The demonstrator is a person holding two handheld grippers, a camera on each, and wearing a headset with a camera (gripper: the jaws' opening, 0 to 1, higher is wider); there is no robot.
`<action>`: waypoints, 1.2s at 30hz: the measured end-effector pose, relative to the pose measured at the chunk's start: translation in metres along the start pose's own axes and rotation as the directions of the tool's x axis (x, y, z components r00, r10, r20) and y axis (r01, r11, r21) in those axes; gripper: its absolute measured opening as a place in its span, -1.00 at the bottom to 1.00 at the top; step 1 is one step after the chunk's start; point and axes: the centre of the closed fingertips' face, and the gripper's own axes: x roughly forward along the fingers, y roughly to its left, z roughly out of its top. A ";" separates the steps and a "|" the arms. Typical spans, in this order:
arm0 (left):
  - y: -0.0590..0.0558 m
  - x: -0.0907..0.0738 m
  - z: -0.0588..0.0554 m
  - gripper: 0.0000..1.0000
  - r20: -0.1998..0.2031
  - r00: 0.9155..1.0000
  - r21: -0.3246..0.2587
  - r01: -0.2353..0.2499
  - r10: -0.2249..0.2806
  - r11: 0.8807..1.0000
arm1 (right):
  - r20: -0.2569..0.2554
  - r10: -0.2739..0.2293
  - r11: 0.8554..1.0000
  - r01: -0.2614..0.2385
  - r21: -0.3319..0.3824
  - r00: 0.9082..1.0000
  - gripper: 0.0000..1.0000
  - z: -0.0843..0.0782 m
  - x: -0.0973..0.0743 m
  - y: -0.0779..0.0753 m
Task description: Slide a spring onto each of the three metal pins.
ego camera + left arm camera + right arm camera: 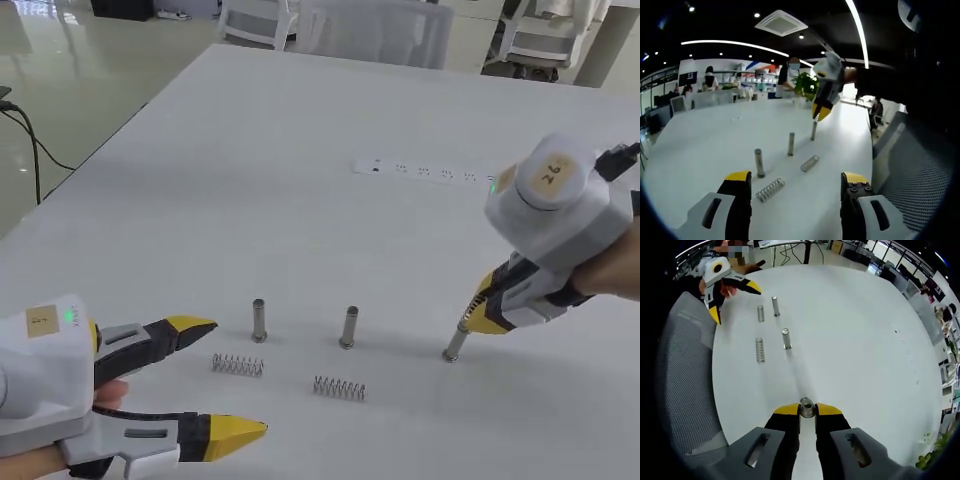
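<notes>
White table (300, 150): right claw (808, 411) pinches a spring (807, 407) atop the end pin (453, 348); left claw (796, 177) spread.

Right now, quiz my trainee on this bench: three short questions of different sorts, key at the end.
1. How many springs lie loose on the table? A) one B) two C) three
2. True or false: the left tongs are open.
3. Fill in: in the head view, the right tongs hold a spring at the top of the ____ pin (left, middle or right).
Key: 1 B; 2 true; 3 right.
</notes>
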 end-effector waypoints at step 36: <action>-0.002 0.001 0.001 0.35 -0.008 1.000 0.007 0.009 -0.009 1.000 | -0.047 0.052 0.998 -0.050 0.039 0.998 -0.83 -0.022 0.040 0.004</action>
